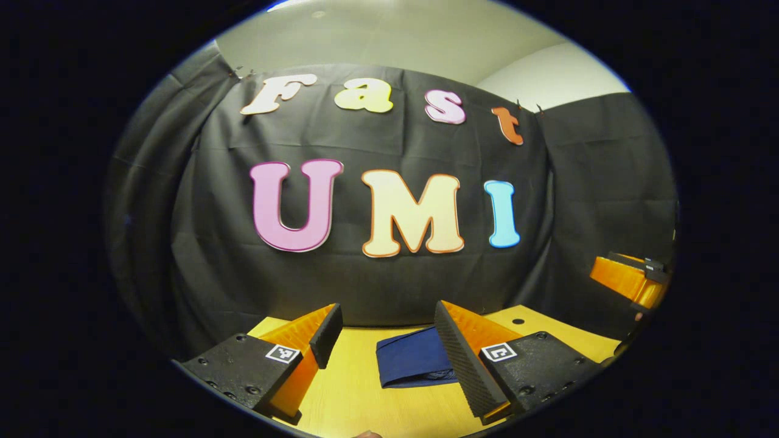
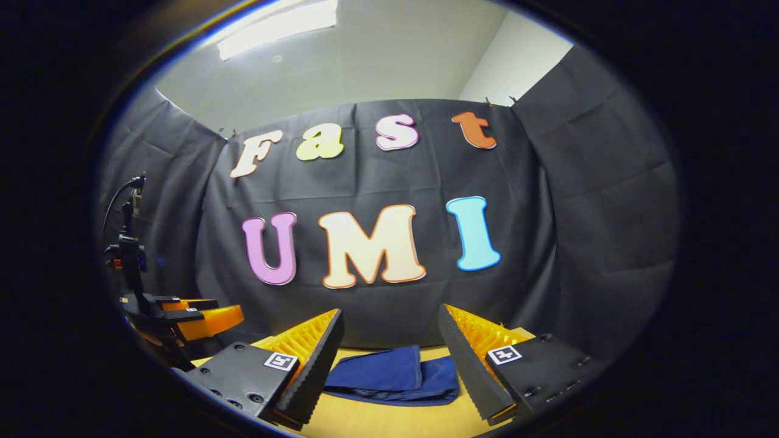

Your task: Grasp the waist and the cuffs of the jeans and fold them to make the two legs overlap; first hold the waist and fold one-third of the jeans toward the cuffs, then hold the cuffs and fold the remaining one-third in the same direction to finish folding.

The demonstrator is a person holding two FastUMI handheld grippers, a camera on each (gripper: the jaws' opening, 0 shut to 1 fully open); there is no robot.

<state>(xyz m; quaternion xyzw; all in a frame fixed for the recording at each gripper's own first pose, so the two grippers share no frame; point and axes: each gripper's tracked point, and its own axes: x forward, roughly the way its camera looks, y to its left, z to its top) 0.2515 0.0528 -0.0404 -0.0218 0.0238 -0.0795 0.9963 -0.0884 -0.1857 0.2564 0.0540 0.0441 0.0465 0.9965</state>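
The dark blue jeans point(image 1: 414, 363) lie folded into a compact stack on the wooden table point(image 1: 353, 395), ahead of my left gripper point(image 1: 389, 340). That gripper is open and held above the table, with nothing between its fingers. In the right gripper view the jeans point(image 2: 392, 375) lie flat near the far table edge, and my right gripper point(image 2: 389, 347) is open above them, also holding nothing. The right gripper point(image 1: 630, 280) appears at the far right of the left gripper view, raised above the table. The left gripper point(image 2: 188, 319) shows at the left of the right gripper view.
The black cloth wall point(image 1: 389, 243) rises just behind the table's far edge. A small dark hole point(image 1: 518, 321) marks the tabletop at the right. A stand with a cable point(image 2: 128, 243) is at the far left of the right gripper view.
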